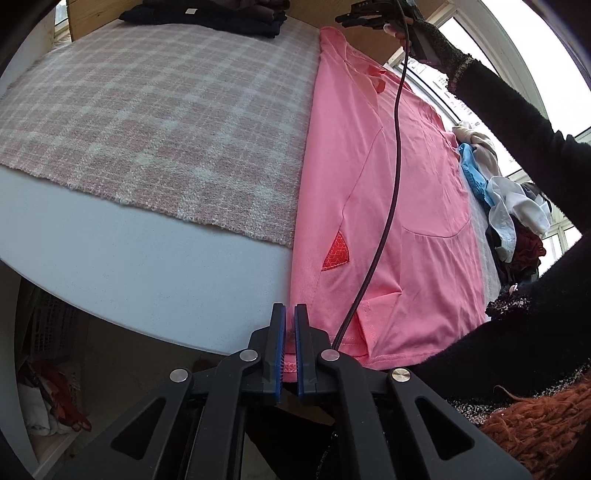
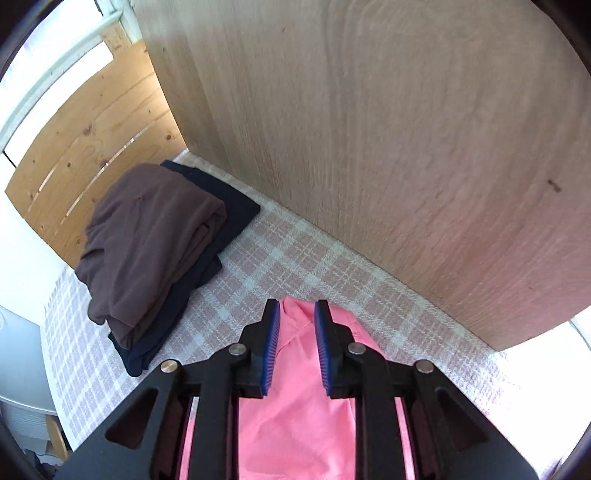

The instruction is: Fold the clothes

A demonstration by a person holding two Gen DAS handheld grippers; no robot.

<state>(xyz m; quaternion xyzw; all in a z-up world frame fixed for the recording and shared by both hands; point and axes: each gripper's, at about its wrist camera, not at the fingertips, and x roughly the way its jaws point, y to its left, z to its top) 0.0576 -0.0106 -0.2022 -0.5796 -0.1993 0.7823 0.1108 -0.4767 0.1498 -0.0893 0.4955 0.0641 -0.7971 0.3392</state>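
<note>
Seemingly clamped on the pink cotton T-shirt's (image 1: 399, 206) hem at the table's near edge, left gripper (image 1: 290, 347) could slip; right gripper (image 2: 296, 347), part-open, holds nothing.

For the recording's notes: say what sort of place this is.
Probably a home laundry corner by a window. A pink shirt lies on a plaid cloth over a white table, folded dark clothes are stacked beside a wooden panel, and unfolded laundry waits nearby.

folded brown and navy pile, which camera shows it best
The right wrist view: the brown garment lies whole on the navy one. The left wrist view shows only a dark strip of the pile at the frame's top.
</note>
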